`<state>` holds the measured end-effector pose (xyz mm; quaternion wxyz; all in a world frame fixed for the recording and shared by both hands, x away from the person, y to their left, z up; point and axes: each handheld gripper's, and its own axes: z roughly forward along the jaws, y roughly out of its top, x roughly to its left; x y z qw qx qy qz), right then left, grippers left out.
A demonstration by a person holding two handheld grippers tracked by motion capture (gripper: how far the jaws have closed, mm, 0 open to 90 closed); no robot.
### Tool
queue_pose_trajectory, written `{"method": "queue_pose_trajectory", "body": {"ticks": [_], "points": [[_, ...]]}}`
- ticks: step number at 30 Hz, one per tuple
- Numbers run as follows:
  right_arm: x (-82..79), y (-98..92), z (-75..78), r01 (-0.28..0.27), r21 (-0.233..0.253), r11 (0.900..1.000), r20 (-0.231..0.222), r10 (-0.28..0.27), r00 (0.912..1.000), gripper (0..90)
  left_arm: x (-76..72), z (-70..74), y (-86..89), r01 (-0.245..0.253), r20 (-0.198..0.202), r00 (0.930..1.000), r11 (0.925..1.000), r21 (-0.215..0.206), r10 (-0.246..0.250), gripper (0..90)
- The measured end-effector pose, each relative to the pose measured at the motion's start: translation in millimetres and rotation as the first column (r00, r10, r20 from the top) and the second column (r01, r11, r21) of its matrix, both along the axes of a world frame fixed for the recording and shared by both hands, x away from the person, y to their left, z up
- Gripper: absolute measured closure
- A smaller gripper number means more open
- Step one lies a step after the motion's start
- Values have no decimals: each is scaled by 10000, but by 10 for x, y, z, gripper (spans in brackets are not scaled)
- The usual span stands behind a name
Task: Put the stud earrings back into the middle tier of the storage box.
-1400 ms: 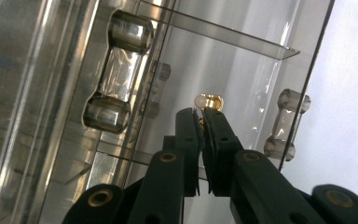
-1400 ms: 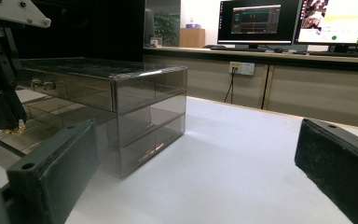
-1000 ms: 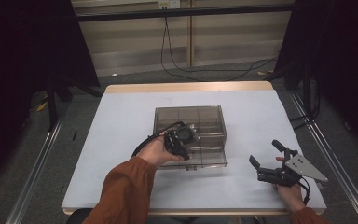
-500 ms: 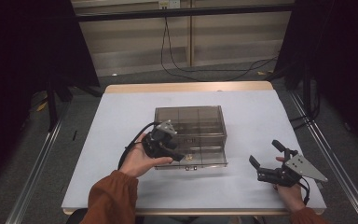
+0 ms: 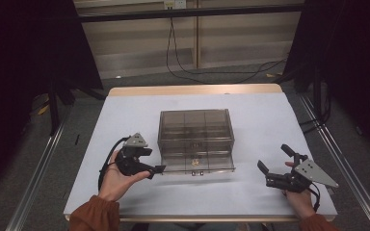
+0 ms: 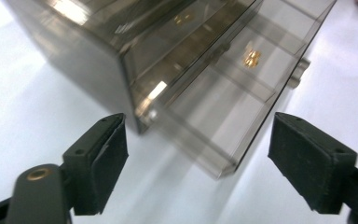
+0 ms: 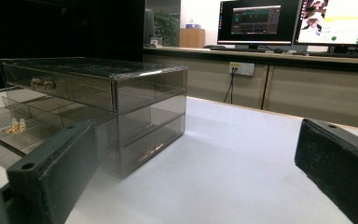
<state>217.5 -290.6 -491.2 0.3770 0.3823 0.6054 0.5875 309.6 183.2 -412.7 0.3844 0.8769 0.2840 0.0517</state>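
A smoky clear drawer box (image 5: 196, 126) stands mid-table. Its bottom drawer (image 5: 197, 163) is pulled out toward me, with a small gold piece (image 5: 196, 162) in it. My left gripper (image 5: 153, 160) is open, held just left of the drawer's front left corner, touching nothing. In the left gripper view the jaws (image 6: 199, 123) frame that drawer corner (image 6: 223, 168), and the gold piece (image 6: 251, 57) lies farther in. My right gripper (image 5: 272, 157) hovers open near the front right, apart from the box. The right gripper view shows its jaws (image 7: 196, 135), the box (image 7: 121, 107) and the gold piece (image 7: 17, 125).
The white table (image 5: 260, 120) has bare room on both sides of the box and behind it. Its wooden far edge (image 5: 192, 90) borders a dark floor with cables (image 5: 183, 62). Monitors (image 7: 256, 21) stand on a far counter in the right gripper view.
My left hand has drawn its gripper leftward, from over the box's front to beside the open drawer's left corner. The right gripper and the drawer have stayed put.
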Motion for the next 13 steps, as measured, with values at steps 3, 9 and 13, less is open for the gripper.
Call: {"method": "queue_pose_trajectory", "body": {"ticks": [3,9,13], "points": [[0,0,0,-2,5,10000,-5,2,10000,0,-22,-36,64,-223,-115,9997,9997,-24,223,145],[-1,-1,1,19,-5,10000,-14,-19,10000,0,-51,-179,245,-763,-353,9966,9959,-482,746,71],[5,-6,0,9,-29,10000,21,-9,10000,0,-36,-232,286,-779,-496,9960,9950,-617,749,50]]}}
